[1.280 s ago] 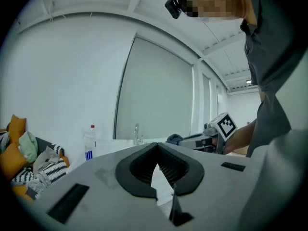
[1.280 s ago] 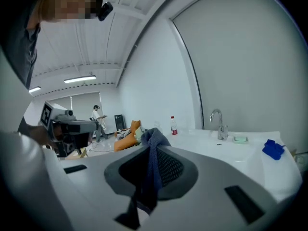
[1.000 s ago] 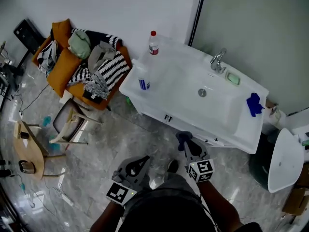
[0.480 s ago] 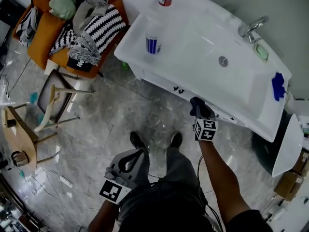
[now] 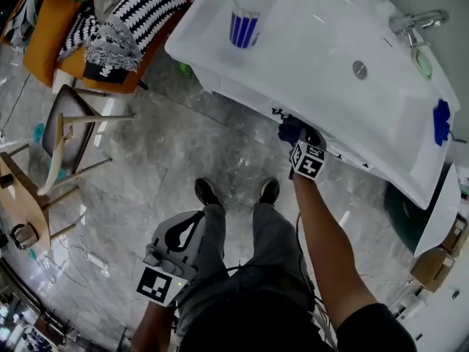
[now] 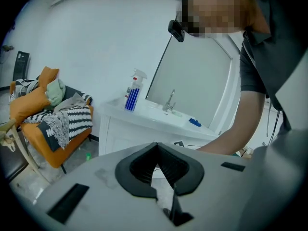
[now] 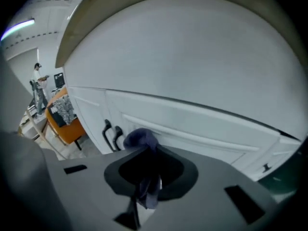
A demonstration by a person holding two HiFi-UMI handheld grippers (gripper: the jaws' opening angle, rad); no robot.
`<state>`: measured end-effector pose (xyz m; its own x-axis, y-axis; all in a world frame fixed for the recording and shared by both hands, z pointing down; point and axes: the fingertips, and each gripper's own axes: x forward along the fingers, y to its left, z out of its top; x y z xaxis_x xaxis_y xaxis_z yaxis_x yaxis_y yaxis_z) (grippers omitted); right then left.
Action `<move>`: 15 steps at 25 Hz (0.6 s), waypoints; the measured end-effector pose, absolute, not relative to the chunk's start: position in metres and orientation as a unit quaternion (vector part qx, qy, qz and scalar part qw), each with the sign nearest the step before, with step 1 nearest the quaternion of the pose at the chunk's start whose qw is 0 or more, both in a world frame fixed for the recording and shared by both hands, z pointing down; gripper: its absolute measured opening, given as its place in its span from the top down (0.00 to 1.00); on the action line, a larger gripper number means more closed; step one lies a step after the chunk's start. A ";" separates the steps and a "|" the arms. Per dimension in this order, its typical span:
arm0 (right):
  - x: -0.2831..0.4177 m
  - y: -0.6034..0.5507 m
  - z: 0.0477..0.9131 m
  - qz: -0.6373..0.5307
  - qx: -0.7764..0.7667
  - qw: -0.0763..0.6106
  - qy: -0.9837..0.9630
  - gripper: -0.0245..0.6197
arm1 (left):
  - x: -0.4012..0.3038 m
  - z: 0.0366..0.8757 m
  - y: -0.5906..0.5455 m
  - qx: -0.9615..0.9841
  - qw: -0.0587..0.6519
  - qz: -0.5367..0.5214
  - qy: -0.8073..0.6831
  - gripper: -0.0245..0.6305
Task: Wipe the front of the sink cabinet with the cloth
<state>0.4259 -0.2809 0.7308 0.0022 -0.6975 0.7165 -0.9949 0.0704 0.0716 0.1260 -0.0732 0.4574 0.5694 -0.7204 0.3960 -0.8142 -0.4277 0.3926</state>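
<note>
Moved since 0.5 s ago: right gripper (image 5: 293,132) further in under the sink rim. Grey marble floor (image 5: 161,160) runs up to the sink cabinet (image 7: 202,124); white wall (image 6: 96,42) behind it. Left of the cabinet: orange armchair (image 5: 47,39) piled with clothes, wooden chair (image 5: 66,134) nearer the camera. On the cabinet top: spray bottle (image 5: 245,20) at left, tap (image 5: 414,22) at back. Right gripper clamped on dark blue cloth (image 7: 140,139), bunched at the cabinet front just right of two black door handles (image 7: 111,131); contact not confirmable. Left gripper (image 5: 179,233) well back from the cabinet, jaws together, empty.
</note>
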 end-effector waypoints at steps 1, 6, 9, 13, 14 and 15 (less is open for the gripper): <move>0.447 -0.276 0.726 0.239 0.656 0.307 -0.647 0.91 | 0.127 0.458 -0.074 0.841 0.281 0.081 -0.455 0.96; 0.516 -0.252 0.703 0.207 0.668 0.344 -0.627 0.91 | 0.125 0.459 -0.079 0.838 0.291 0.073 -0.455 0.96; 0.507 -0.255 0.704 0.199 0.670 0.343 -0.627 0.91 | 0.121 0.464 -0.082 0.833 0.297 0.070 -0.461 0.96; 0.439 -0.278 0.728 0.185 0.634 0.336 -0.671 0.91 | 0.126 0.473 -0.082 0.834 0.301 0.077 -0.456 0.96; 0.422 -0.283 0.737 0.188 0.628 0.330 -0.679 0.90 | 0.127 0.476 -0.082 0.835 0.300 0.080 -0.454 0.96; 0.408 -0.287 0.745 0.192 0.628 0.323 -0.682 0.91 | 0.129 0.481 -0.083 0.837 0.298 0.083 -0.452 0.96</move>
